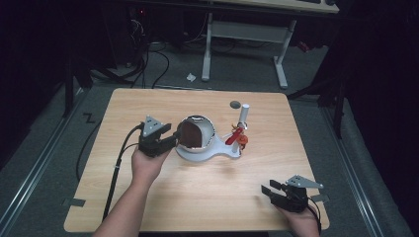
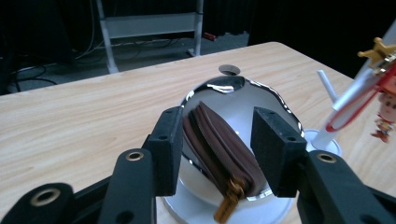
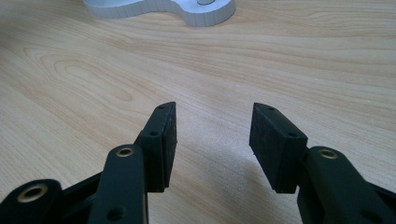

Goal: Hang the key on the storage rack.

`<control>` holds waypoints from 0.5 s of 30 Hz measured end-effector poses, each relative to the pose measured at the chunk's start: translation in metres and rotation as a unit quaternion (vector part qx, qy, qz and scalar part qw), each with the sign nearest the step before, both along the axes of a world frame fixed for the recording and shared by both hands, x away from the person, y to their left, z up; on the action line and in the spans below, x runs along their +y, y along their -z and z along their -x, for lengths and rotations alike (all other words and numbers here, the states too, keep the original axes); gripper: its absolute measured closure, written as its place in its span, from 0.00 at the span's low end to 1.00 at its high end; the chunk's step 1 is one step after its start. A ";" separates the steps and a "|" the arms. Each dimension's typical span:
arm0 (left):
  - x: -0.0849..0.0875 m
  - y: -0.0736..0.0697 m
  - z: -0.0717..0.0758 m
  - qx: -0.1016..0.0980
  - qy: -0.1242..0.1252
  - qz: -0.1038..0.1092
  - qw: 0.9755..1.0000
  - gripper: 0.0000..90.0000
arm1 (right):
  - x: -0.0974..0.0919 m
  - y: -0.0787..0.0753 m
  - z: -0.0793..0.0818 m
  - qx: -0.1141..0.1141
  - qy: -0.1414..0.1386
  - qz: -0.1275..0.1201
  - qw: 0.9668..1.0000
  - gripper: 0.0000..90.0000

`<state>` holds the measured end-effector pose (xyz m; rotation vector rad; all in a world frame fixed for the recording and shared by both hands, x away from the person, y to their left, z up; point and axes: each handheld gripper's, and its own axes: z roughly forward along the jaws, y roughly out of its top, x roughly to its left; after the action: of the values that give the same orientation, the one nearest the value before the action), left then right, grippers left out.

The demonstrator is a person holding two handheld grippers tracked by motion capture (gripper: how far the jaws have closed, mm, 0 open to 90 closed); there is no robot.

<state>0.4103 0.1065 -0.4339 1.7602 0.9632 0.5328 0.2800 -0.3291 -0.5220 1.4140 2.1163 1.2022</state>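
From the high view, my left gripper [image 1: 174,138] sits at the left side of the shiny metal bowl [image 1: 210,132], which lies tipped on its white stand [image 1: 202,155] near the middle of the table [image 1: 148,103]. The brown pouch [image 1: 190,136] lies inside the bowl's mouth, which faces that gripper. My right gripper [image 1: 269,189] rests well apart at the near right corner, so the left hand is clearly the nearer one.

In the left gripper view, my left gripper [image 2: 215,140] has its jaws parted, one on either side of the pouch [image 2: 219,149], and I see a gap at each pad, so nothing is clamped. The pouch's long axis runs away from me into the bowl [image 2: 233,93], its brass zipper pull [image 2: 229,205] at the near end. A red pen [image 2: 359,105] leans beside it.

In the right gripper view, my right gripper [image 3: 212,135] stands open over bare wood, holding nothing, the stand [image 3: 154,8] well ahead.
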 end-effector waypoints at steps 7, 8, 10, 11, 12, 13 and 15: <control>0.015 0.015 0.015 0.013 0.012 -0.004 1.000 0.55 | 0.000 0.002 -0.004 0.003 0.003 0.001 1.000 0.57; 0.017 0.017 0.018 0.014 0.013 -0.006 1.000 0.55 | 0.001 0.002 -0.004 0.002 0.001 0.002 1.000 0.57; 0.023 0.020 0.022 0.015 0.012 -0.009 1.000 0.55 | 0.002 0.003 -0.004 0.003 -0.001 0.004 1.000 0.57; 0.026 0.022 0.024 0.015 0.012 -0.007 1.000 0.55 | 0.003 0.003 -0.003 0.003 -0.003 0.005 1.000 0.57; 0.030 0.025 0.027 0.018 0.011 -0.005 1.000 0.55 | 0.003 0.003 -0.003 0.004 -0.003 0.005 1.000 0.57; 0.034 0.028 0.031 0.021 0.010 -0.006 1.000 0.54 | 0.003 0.004 -0.002 0.003 -0.006 0.007 1.000 0.57; 0.040 0.034 0.036 0.024 0.008 -0.010 1.000 0.53 | 0.003 0.004 -0.001 0.002 -0.006 0.008 1.000 0.57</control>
<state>0.3739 0.1466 -0.4681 1.8041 0.9793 0.4944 0.2815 -0.3261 -0.5258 1.4000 2.1366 1.1856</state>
